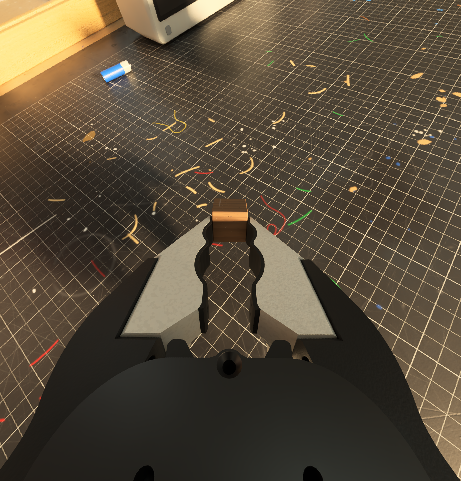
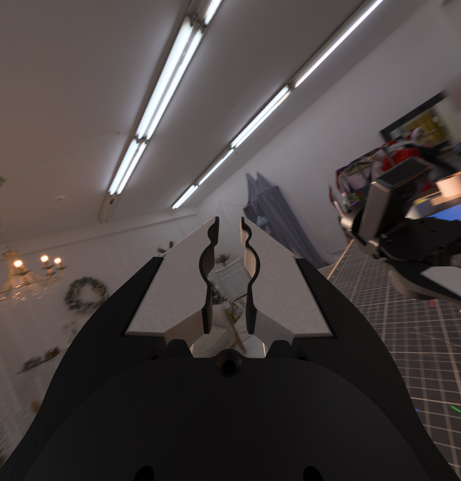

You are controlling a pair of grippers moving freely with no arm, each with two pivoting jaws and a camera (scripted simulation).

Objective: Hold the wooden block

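Note:
A small brown wooden block (image 1: 229,221) sits clamped between the tips of my left gripper (image 1: 229,227), above the dark gridded cutting mat (image 1: 328,208). The left jaws are shut on its two sides. My right gripper (image 2: 229,221) is tilted up toward the ceiling and the room, away from the mat, with a narrow gap between its fingers and nothing in them. The left gripper's body also shows in the right wrist view (image 2: 406,234) at the right, over the mat's edge; the block is hidden there.
A blue and white cylinder (image 1: 115,70) lies on the mat at the far left. A white device (image 1: 166,18) and a wooden ledge (image 1: 36,44) stand along the mat's far edge. The mat's edge (image 2: 338,263) shows in the right wrist view.

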